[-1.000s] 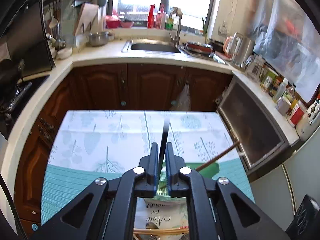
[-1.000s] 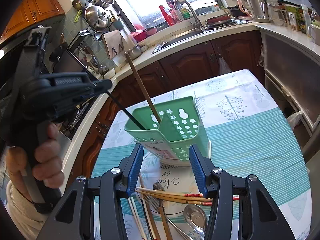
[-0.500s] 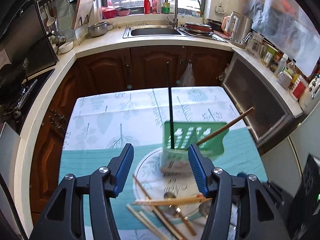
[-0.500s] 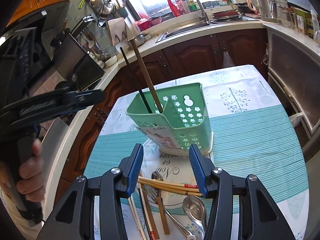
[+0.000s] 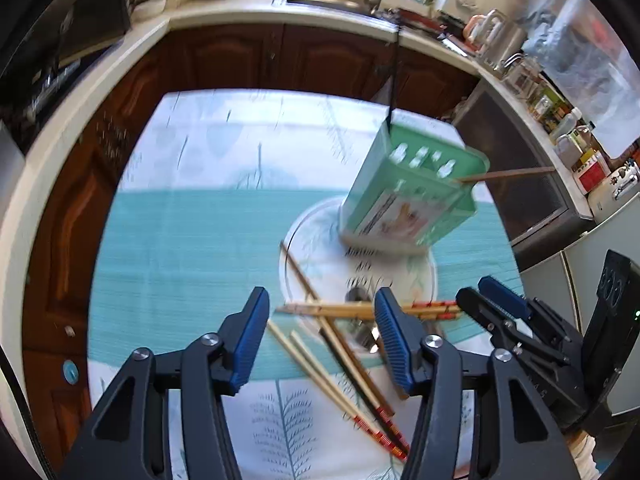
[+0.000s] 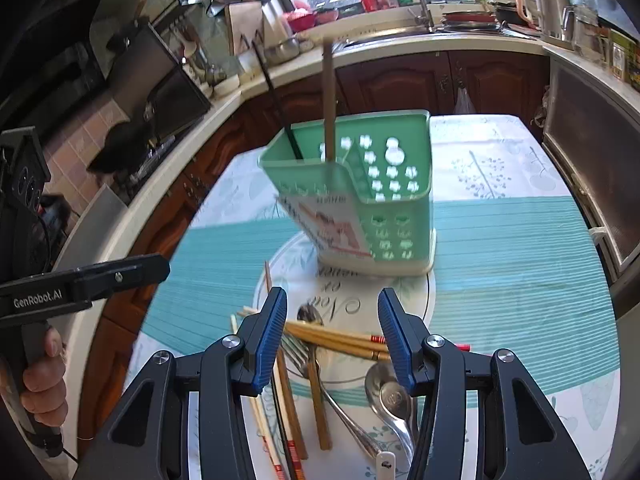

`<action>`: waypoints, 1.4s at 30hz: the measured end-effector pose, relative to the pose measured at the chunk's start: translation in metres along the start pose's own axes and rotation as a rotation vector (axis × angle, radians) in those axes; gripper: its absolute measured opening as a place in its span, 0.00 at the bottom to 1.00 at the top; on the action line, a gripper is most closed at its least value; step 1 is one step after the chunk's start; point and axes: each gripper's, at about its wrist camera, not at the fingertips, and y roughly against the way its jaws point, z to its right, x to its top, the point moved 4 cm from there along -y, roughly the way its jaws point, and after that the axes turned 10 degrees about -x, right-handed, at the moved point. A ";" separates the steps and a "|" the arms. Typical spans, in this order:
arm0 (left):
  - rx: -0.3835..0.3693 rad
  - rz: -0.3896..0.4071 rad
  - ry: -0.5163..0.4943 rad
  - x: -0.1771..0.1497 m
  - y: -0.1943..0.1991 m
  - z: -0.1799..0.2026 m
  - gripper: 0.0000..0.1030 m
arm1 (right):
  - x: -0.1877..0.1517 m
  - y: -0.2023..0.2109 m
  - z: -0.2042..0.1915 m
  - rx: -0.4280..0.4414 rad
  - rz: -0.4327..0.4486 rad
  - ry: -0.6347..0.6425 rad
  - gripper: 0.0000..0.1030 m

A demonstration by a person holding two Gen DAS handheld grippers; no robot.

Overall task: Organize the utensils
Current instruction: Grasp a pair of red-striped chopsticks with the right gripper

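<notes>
Chopsticks [image 5: 332,336] are seen scattered across the near edge of a round plate [image 5: 316,240] in the left wrist view, some crossing onto the striped tablecloth [image 5: 180,240]. The left gripper [image 5: 320,332] is held above them with its blue pads apart; its jaws have just been closing slightly after a wide release, and nothing is pressed between them, though chopsticks lie below the gap. A green utensil holder [image 5: 416,196] is stood on the far part of the plate, with a black chopstick [image 5: 394,76] and a brown chopstick [image 5: 508,174] leaning out of it. The right gripper [image 5: 472,300] is seen at the right edge, just beside the red-tipped chopstick ends.

In the right wrist view, the right gripper [image 6: 332,332] is held released, with empty jaws, over the utensil pile on the plate [image 6: 424,300]. Below and between its pads, chopsticks [image 6: 340,340], a fork [image 6: 304,356] and two spoons [image 6: 390,392] are laid in a loose heap. The utensil holder [image 6: 380,208] is seen beyond, upright on the plate, with the black chopstick [image 6: 276,96] and the brown chopstick [image 6: 329,96] in its left compartment. The left gripper [image 6: 160,268] is seen at the left, gripped by a hand [image 6: 44,384]; from this side its opening cannot be told.
</notes>
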 end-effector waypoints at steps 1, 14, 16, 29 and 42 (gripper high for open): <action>-0.007 -0.011 0.015 -0.004 -0.004 -0.004 0.46 | -0.003 -0.003 -0.001 -0.001 -0.006 0.003 0.48; 0.002 -0.202 0.101 -0.080 -0.058 -0.040 0.38 | -0.051 -0.025 -0.023 0.036 -0.143 0.073 0.48; 0.006 -0.220 0.093 -0.089 -0.060 -0.040 0.38 | -0.059 -0.026 -0.027 0.052 -0.165 0.086 0.48; -0.031 -0.219 0.097 -0.118 -0.055 -0.045 0.38 | -0.119 -0.029 -0.094 0.125 -0.331 0.407 0.27; -0.085 -0.167 0.141 -0.116 -0.041 -0.073 0.38 | -0.120 -0.061 -0.134 0.012 -0.411 0.545 0.22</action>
